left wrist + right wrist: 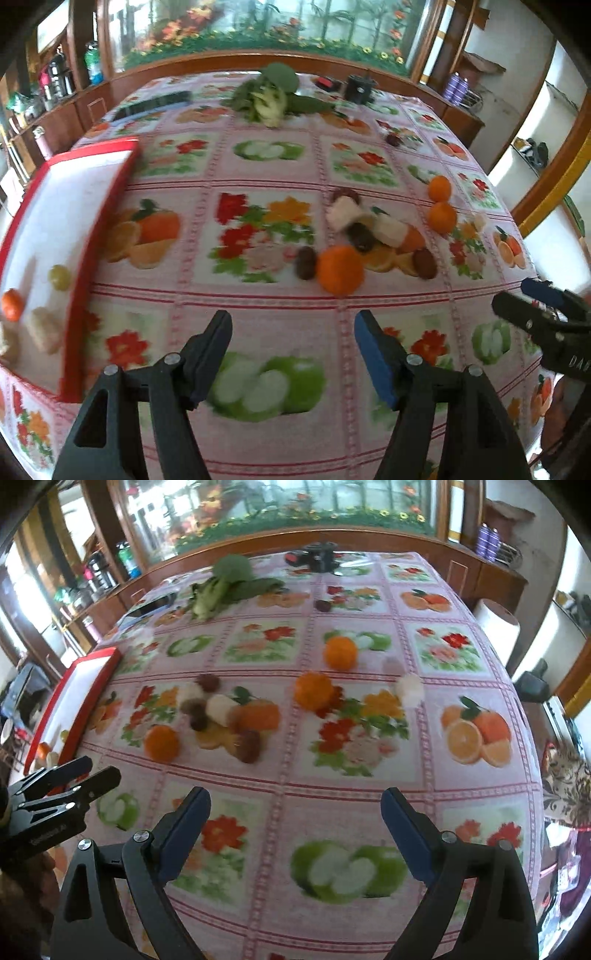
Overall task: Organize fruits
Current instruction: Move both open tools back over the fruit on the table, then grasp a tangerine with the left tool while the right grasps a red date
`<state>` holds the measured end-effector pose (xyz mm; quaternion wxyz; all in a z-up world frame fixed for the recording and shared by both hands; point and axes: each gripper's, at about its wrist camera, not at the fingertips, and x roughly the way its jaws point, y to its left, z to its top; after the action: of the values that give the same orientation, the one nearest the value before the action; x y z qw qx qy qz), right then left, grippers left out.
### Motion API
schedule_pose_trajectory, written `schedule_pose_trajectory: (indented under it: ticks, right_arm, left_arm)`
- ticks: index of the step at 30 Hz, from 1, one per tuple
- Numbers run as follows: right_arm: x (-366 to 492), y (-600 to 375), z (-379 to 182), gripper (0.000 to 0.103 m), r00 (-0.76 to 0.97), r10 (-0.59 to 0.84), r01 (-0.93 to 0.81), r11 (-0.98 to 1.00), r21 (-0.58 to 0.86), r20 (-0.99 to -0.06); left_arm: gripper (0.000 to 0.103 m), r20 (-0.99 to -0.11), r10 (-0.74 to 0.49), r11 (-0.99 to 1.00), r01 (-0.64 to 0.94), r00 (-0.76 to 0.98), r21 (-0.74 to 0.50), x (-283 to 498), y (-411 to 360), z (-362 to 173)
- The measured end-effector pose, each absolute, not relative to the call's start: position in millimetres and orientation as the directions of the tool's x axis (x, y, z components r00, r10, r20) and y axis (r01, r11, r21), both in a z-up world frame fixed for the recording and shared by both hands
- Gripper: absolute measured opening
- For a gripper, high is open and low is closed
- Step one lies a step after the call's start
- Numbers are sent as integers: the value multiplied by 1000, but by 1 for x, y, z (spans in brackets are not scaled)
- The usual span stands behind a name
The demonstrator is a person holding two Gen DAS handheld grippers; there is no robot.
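Both the left gripper (293, 354) and right gripper (295, 830) hang wide apart, empty. Oranges (340, 270) and brown fruits (306, 262) lie scattered right of the red tray (101, 236).

Red-rimmed white tray (99, 236), orange mandarins (339, 270), pink fruit-and-flower print tablecloth (266, 302)

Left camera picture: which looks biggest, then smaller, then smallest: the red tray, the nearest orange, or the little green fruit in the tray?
1. red tray
2. nearest orange
3. green fruit

The tray sits close to the camera, but it is plainly the largest anyway.
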<state>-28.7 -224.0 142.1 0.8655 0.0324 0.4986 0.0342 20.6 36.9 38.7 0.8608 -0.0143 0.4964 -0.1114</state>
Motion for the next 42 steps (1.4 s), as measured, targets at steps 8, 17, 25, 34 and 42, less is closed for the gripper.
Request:
schedule_pose_trajectory:
  ticks: [8, 17, 25, 34, 42]
  right_arm:
    - [-33, -246, 130, 94, 463, 120, 10, 990, 141, -878]
    - [-36, -255, 127, 94, 457, 143, 25, 985, 173, -878]
    - [-31, -247, 126, 94, 475, 159, 4, 983, 183, -865]
    - [-10, -213, 121, 94, 499, 225, -107, 974, 199, -836]
    - [23, -190, 102, 68, 470, 236, -152, 971, 185, -851]
  left_arm:
    - [72, -850, -258, 965, 169, 459, -201, 43, 9, 29]
    - [47, -855, -245, 970, 102, 457, -223, 60, 6, 15]
    - [38, -845, -298, 953, 98, 444, -285, 51, 22, 13]
    - [38, -850, -311, 950, 105, 425, -295, 22, 43, 14]
    - [38, -844, -330, 943, 121, 423, -309, 9, 53, 13]
